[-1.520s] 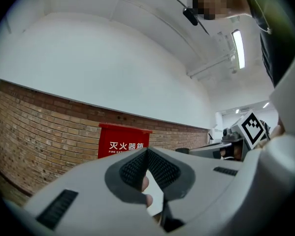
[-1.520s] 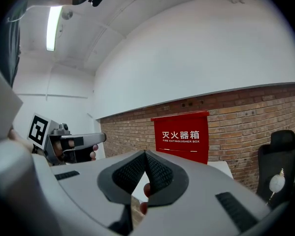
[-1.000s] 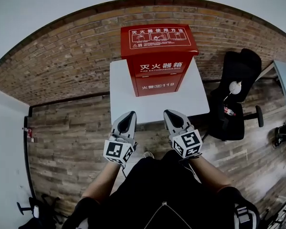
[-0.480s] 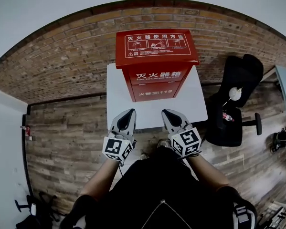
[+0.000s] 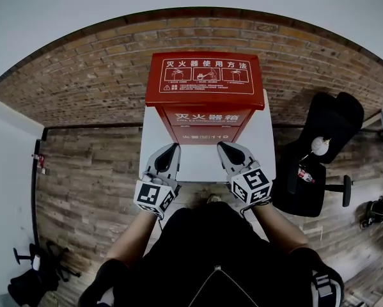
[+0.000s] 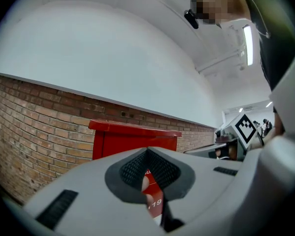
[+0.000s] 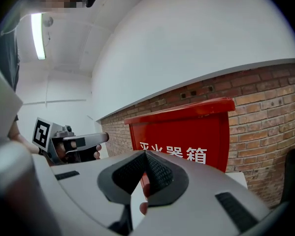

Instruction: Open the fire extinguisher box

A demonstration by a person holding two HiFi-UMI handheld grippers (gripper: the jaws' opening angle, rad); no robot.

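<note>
Left hand-held gripper (image 5: 176, 147) and right hand-held gripper (image 5: 220, 146) face the box (image 5: 204, 117).
Both pressed together, empty; stiff metal, I'd judge: lift the lid (image 5: 205, 77) by its near lip.

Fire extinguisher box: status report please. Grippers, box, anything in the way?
Left gripper and right gripper shut, empty, short of the fire extinguisher box. Box closed, untouched, on white table by brick wall. Nothing in the way.

On my feed the left gripper (image 5: 174, 147) and right gripper (image 5: 220, 144) are pale grey tapered shells with dark oval recesses, each backed by a white cube (image 5: 154, 198) bearing black square markers. Their pads (image 6: 132, 170) are black and ribbed. The wearer's top (image 5: 210, 261) is black.
</note>
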